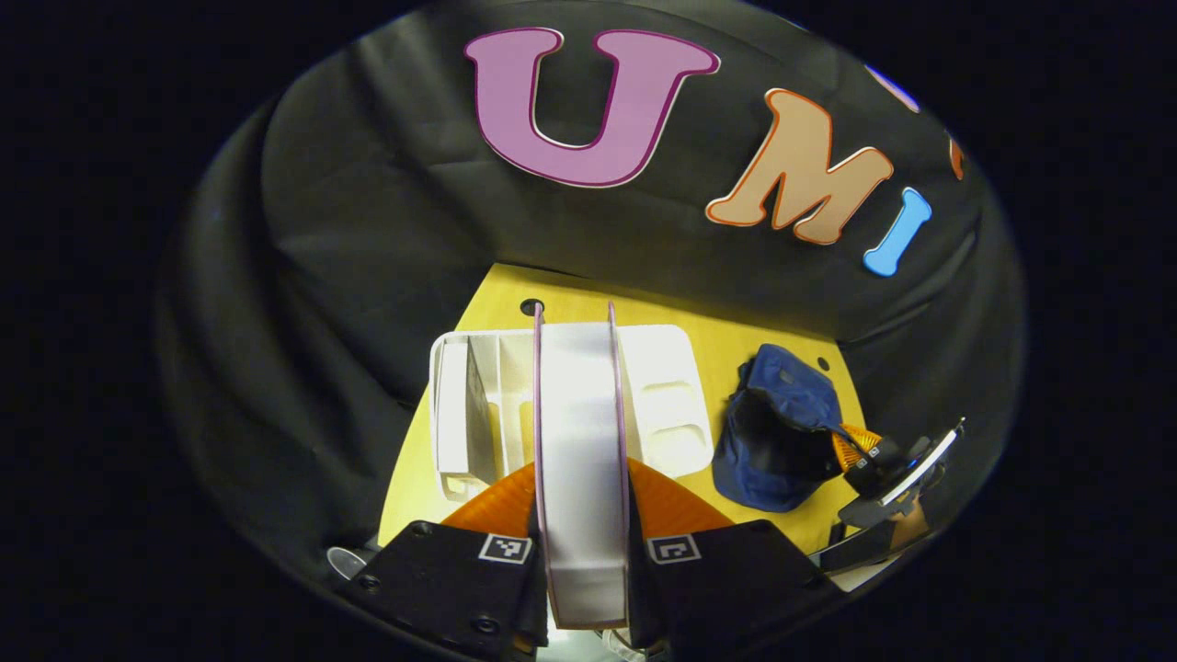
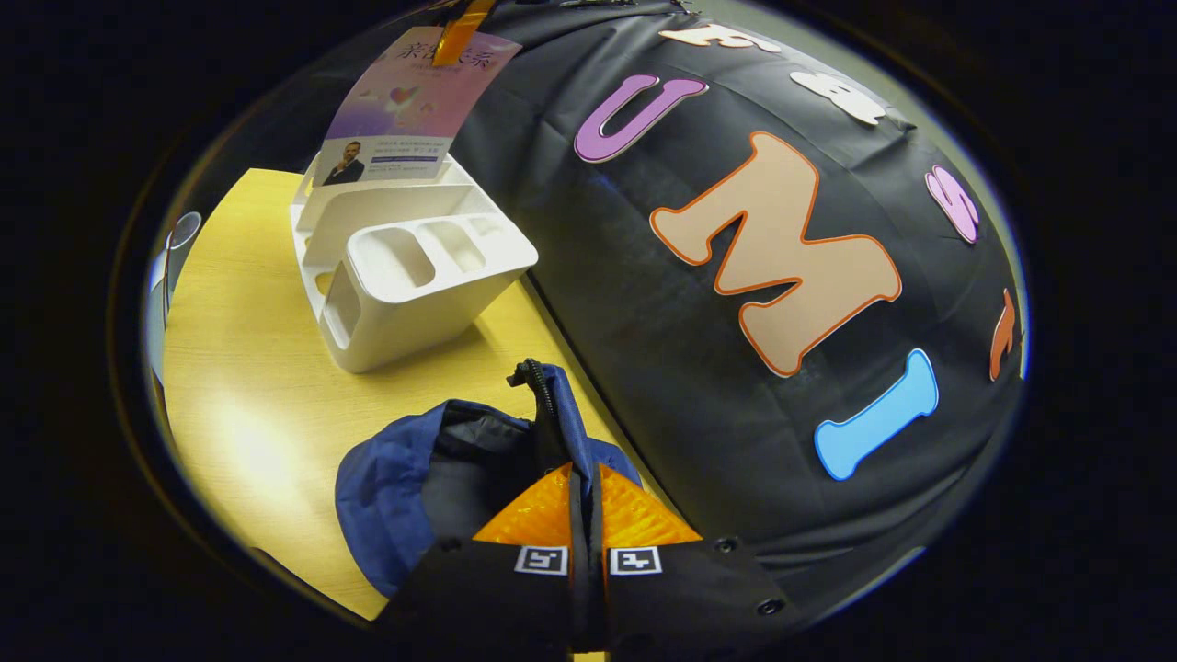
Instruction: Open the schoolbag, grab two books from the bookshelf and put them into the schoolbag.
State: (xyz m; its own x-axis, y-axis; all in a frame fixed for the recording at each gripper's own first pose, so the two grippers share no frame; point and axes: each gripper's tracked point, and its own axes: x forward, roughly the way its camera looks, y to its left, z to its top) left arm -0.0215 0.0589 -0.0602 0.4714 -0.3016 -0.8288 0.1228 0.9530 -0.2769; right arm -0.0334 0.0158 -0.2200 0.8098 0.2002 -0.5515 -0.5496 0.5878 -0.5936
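Above the white bookshelf (image 1: 478,405) on the table (image 2: 248,405), a book (image 1: 582,460) is gripped edge-on by the left tongs (image 1: 582,515), while the schoolbag (image 2: 414,487) is held open by its rim, pinched in the right tongs (image 2: 582,496); no book yet judged packed

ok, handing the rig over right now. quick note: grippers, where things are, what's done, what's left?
Left gripper: shut on a book, held edge-up above the white bookshelf.
Right gripper: shut on the zip edge of the blue schoolbag, holding its mouth open.
The bookshelf and schoolbag stand side by side on the yellow table; another book stands in the shelf's end slot.
Done: bag open, first book lifted.
Left: put this book in the bag, then fetch and pack the second.
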